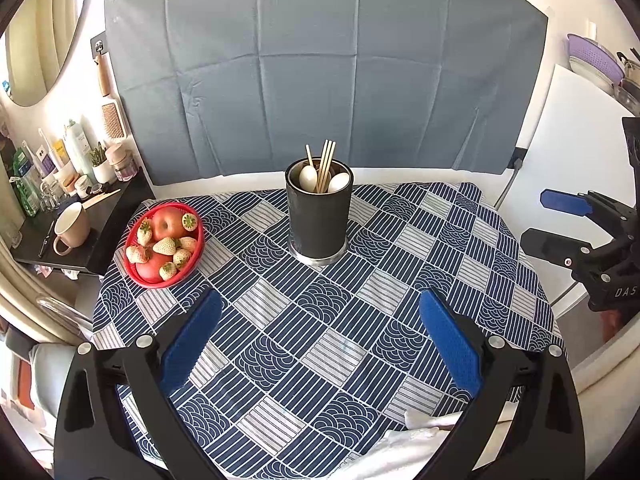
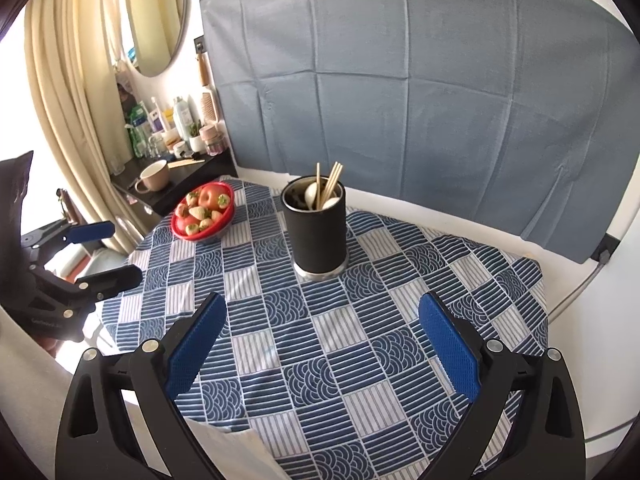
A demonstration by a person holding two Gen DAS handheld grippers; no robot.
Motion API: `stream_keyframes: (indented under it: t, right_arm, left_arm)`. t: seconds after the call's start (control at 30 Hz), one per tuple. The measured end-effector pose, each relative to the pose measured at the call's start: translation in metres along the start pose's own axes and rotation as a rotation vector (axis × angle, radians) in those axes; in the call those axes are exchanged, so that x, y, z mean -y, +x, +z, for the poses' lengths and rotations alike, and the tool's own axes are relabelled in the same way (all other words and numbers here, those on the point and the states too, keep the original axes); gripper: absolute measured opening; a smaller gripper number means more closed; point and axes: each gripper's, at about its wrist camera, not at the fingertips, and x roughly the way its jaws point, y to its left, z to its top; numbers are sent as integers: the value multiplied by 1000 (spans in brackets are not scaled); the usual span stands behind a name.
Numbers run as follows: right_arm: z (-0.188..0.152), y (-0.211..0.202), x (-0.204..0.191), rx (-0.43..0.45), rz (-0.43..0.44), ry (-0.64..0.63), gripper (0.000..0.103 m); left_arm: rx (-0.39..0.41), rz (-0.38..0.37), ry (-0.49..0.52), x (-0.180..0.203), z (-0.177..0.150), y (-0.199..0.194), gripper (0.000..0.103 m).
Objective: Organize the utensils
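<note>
Both hand-held grippers (image 1: 320, 312) (image 2: 322, 312) agape, aloft.

Both my wrist cameras look down along their blue-padded fingers (image 1: 192, 336) from the near table (image 1: 400, 280) edge; each shows the black cylindrical utensil holder (image 1: 319, 216) ahead, between the fingers, and the other gripper alongside.

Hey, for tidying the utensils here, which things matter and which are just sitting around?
Part of the job:
- black utensil holder
- wooden chopsticks standing in it
- white spoons in it
- left claw, open and empty
- right claw, open and empty

Just lying about:
- red fruit bowl of apples and strawberries
- beige mug on the side shelf
- patterned tablecloth
</note>
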Motion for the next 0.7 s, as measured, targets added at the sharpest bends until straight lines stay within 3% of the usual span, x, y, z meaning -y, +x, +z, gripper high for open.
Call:
stream_keyframes:
  t: [0.7]
  right_arm:
    - [-1, 6, -1, -37, 40, 2, 93]
  left_arm:
    - [1, 8, 0, 0, 0, 1, 97]
